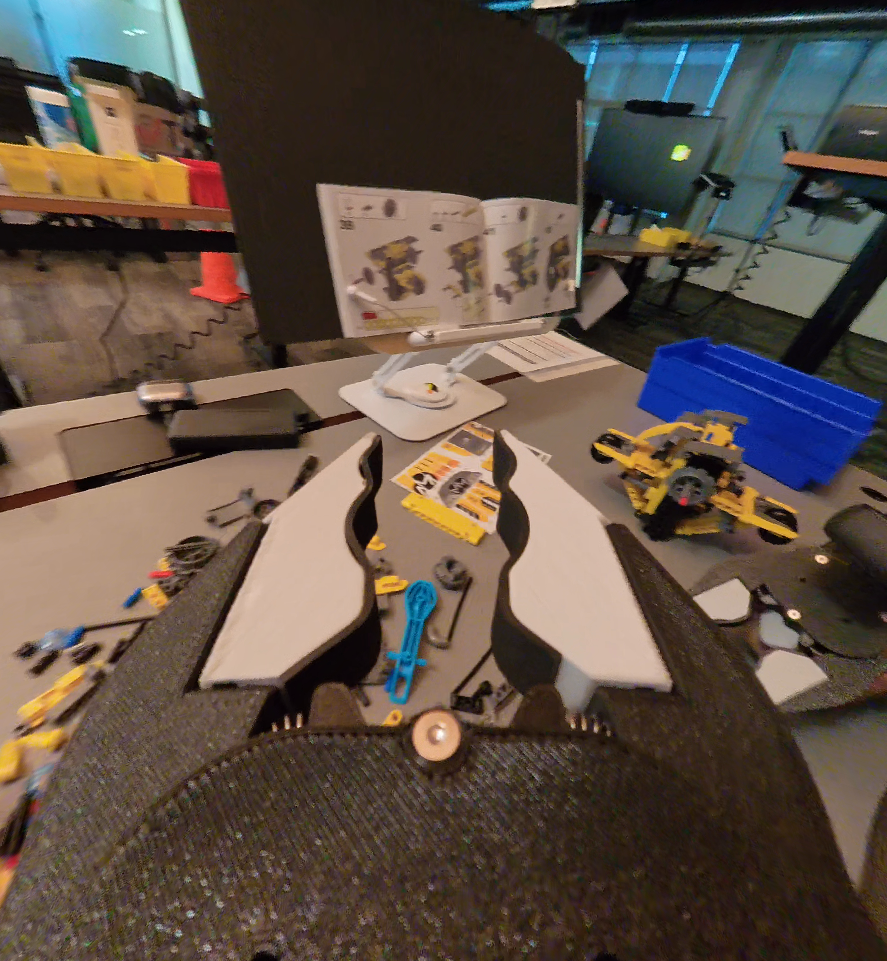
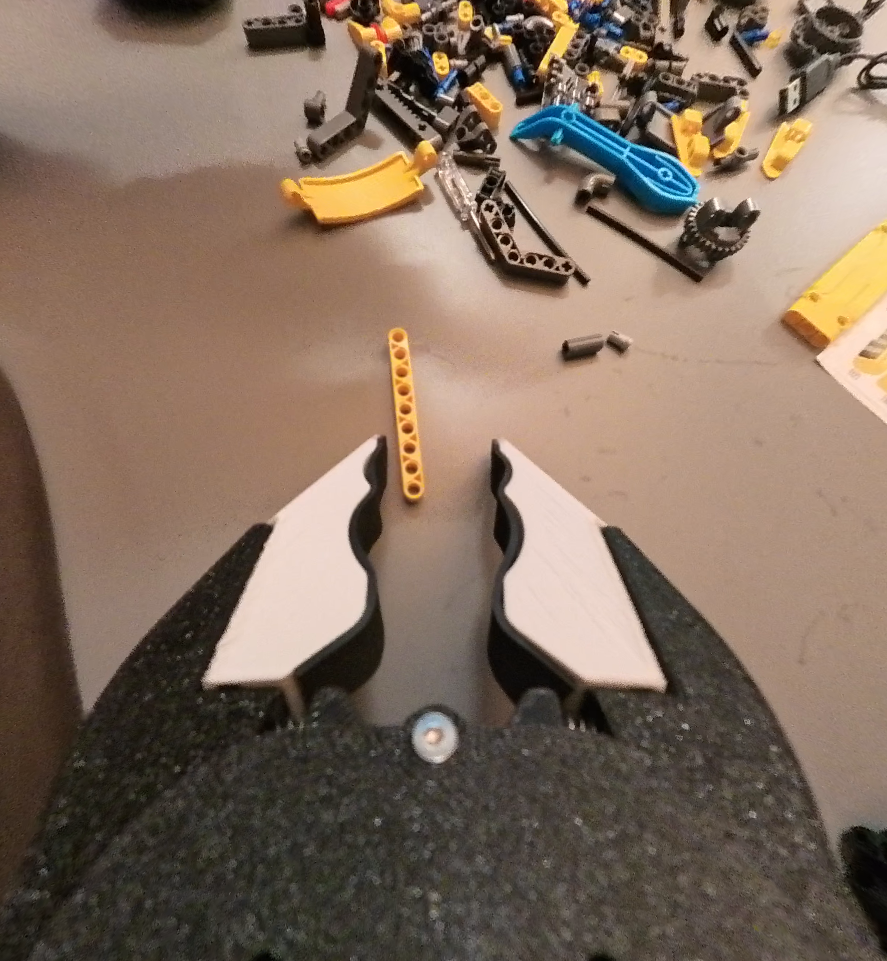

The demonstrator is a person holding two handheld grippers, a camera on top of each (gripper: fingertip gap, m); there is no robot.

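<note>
right gripper [image 2: 435, 457] is wide and empty, yellow beam [image 2: 406, 414] hugging its left finger; I'd centre over it first, left gripper [image 1: 437, 457] also wide, empty

Dim warm indoor light; a soft glare patch lay on the tabletop [image 2: 327, 322]; edges were blurred and bent by wide-angle distortion.

Yellow panel [image 2: 847, 283] cut off at right edge (left-view loose pieces [image 1: 46, 697] blurred).
</note>
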